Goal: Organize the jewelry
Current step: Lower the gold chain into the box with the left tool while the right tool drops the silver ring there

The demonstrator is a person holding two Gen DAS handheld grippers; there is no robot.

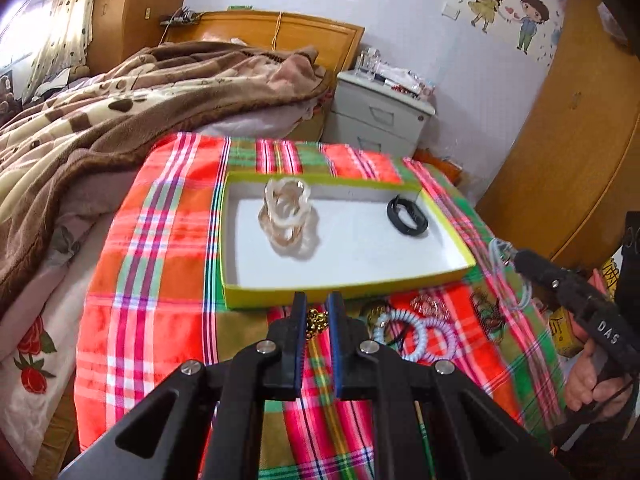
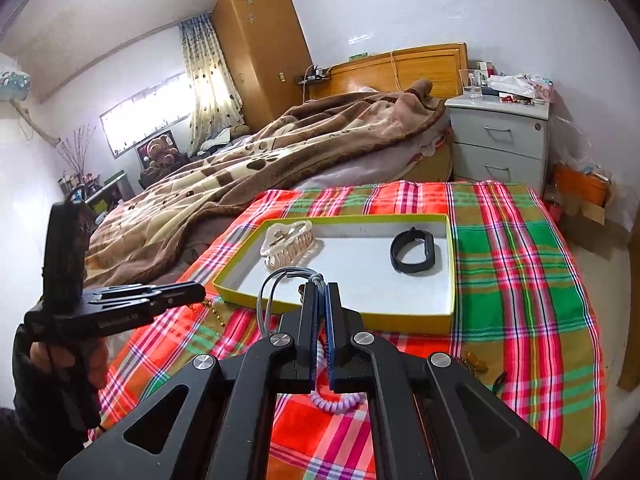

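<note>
A shallow yellow-green tray [image 1: 348, 290] [image 2: 340, 310] with a white floor lies on the plaid cloth. In it are a clear hair claw [image 1: 289, 220] [image 2: 288, 246] and a black band [image 1: 407, 216] [image 2: 414, 251]. My right gripper [image 2: 321, 294] [image 1: 520, 258] is shut on thin grey-blue elastic loops [image 2: 276, 284] [image 1: 506, 276], held above the cloth near the tray's front edge. My left gripper [image 1: 316, 306] [image 2: 200, 290] is nearly shut, with a narrow gap; a gold bead chain [image 1: 316, 322] [image 2: 214, 308] shows between its fingers. Whether it grips the chain I cannot tell.
Spiral hair ties [image 1: 416, 336] [image 2: 334, 398] and other small jewelry [image 1: 486, 312] lie on the plaid cloth [image 1: 160, 280] in front of the tray. A brown blanket [image 1: 100, 120] covers the bed at left. A grey nightstand [image 2: 498, 140] stands behind.
</note>
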